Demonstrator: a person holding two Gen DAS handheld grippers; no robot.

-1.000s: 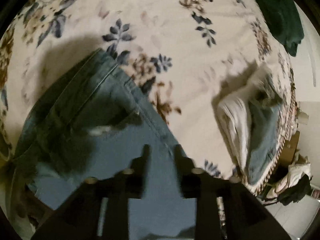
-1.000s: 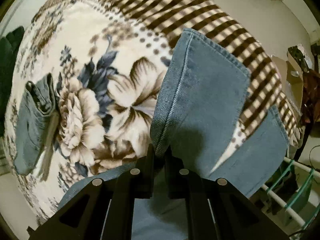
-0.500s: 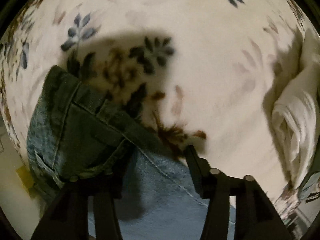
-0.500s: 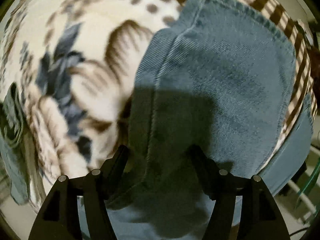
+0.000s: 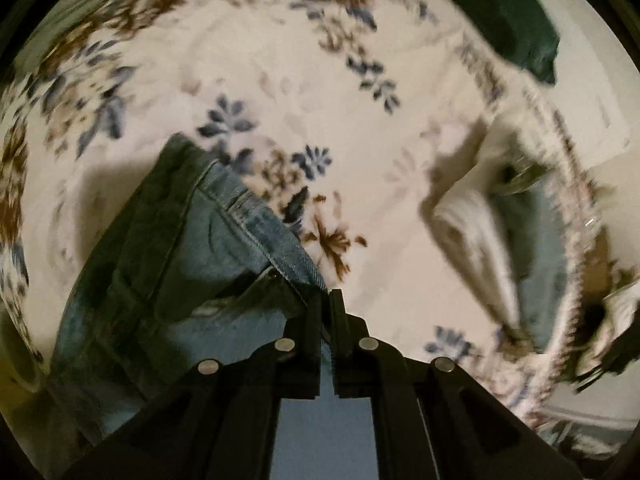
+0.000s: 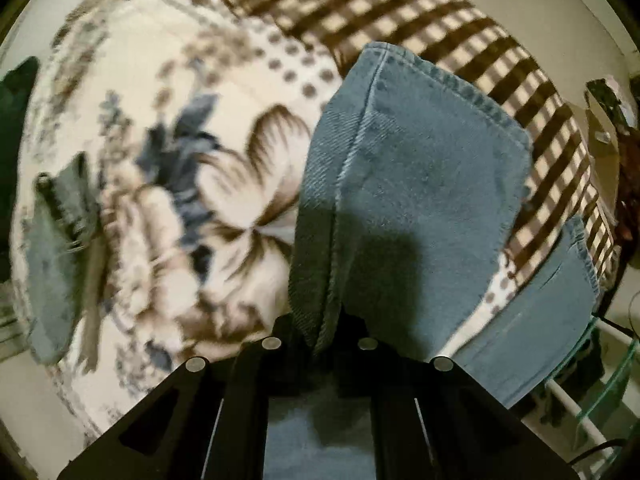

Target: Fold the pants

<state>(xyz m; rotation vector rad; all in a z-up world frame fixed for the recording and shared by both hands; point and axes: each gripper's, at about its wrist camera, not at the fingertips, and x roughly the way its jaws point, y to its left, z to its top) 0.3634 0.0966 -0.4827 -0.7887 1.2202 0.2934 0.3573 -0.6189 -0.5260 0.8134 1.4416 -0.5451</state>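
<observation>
Blue denim pants (image 5: 192,264) lie on a floral blanket (image 5: 320,92). My left gripper (image 5: 326,300) is shut on the waistband edge of the pants and holds it lifted off the blanket. In the right wrist view the leg end of the pants (image 6: 420,184) hangs forward, hem toward the far side. My right gripper (image 6: 324,328) is shut on the seam edge of that leg, which is raised above the blanket (image 6: 224,160). A second leg hem (image 6: 552,292) lies lower right.
Another folded pair of jeans with a white lining (image 5: 504,232) lies near the blanket's right edge; it also shows at the left of the right wrist view (image 6: 56,248). A dark green cloth (image 5: 508,12) lies at the top right. A drying rack (image 6: 580,400) stands beyond the bed edge.
Half a second ago both grippers were open, low over the denim. Both have closed on the pants and lifted, and the blanket now looks farther away.
</observation>
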